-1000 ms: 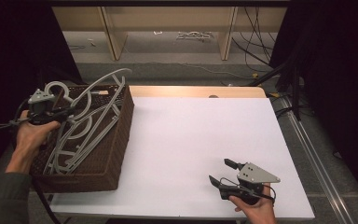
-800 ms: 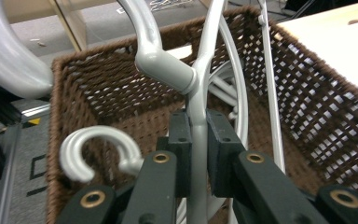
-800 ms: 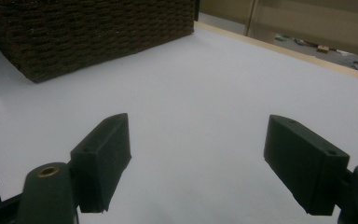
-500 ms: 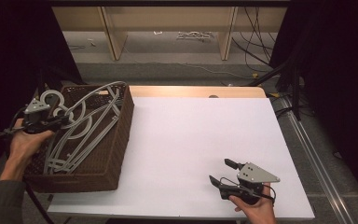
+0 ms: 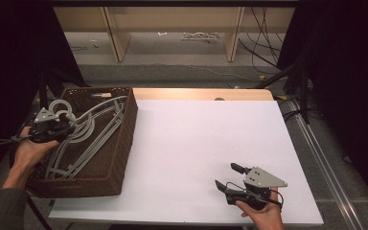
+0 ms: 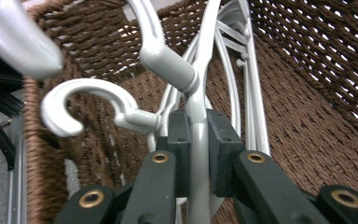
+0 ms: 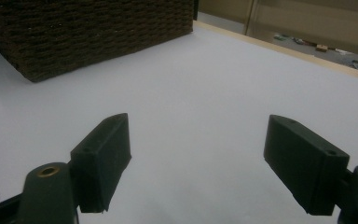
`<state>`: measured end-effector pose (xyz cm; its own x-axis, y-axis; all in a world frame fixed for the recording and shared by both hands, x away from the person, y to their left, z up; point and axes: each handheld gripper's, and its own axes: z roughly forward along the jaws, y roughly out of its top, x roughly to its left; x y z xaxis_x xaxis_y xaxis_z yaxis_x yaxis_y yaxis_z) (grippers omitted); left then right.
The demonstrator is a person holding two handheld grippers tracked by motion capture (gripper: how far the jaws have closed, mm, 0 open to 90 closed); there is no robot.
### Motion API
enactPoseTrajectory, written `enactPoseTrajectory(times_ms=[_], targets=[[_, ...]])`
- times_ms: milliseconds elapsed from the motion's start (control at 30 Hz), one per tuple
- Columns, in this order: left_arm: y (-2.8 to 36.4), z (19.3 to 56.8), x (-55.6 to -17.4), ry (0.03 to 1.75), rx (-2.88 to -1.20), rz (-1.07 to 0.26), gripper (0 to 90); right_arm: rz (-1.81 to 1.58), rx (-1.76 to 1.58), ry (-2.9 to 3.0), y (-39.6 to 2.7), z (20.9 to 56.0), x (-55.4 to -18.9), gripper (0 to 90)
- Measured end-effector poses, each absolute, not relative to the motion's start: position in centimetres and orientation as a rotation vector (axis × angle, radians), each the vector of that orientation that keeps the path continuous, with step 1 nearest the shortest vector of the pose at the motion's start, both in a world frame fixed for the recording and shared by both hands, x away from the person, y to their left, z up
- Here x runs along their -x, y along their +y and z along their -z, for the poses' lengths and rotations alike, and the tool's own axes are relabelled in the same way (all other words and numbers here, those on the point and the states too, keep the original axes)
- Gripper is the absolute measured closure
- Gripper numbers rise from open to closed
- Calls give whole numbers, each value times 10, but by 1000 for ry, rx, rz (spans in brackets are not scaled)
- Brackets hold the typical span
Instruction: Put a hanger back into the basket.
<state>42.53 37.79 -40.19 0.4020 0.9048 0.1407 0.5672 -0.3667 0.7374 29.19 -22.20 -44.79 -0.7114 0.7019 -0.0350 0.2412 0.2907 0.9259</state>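
Grey hanger [image 6: 196, 121] sits pinched between left tool [image 6: 198, 140] pads, seemingly inside wicker basket [image 5: 120, 158].

Hangers [image 5: 84, 132] in basket [image 5: 120, 158]; basket on table [image 5: 206, 143] left.

**Grey hangers sitting in the wicker basket**

So it's a bunch of light grey plastic hangers [image 5: 84, 136] piled in the brown woven basket [image 5: 120, 158] over at 9 o'clock on the table. They lie mostly flat but tilted, hooks up around 10 o'clock by the basket's left wall, shoulders fanning toward 1 o'clock. One hanger's neck [image 6: 198, 140] is clamped just below its hook, with another curled hook [image 6: 81, 105] right beside it.
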Motion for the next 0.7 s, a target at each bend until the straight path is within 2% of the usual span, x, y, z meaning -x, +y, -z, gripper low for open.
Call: enactPoseTrajectory(times_ms=[300,667,700], targets=[[373,409,-429,1299,-2088,-721,808,-1413,-843,2127,-222,448,-292,239],[376,402,-420,1374,-1992,-764,718,-1412,-843,2127,-222,448,-292,239],[375,399,-418,1396,-1959,-770,681,-1412,-844,2127,-222,448,-292,239]])
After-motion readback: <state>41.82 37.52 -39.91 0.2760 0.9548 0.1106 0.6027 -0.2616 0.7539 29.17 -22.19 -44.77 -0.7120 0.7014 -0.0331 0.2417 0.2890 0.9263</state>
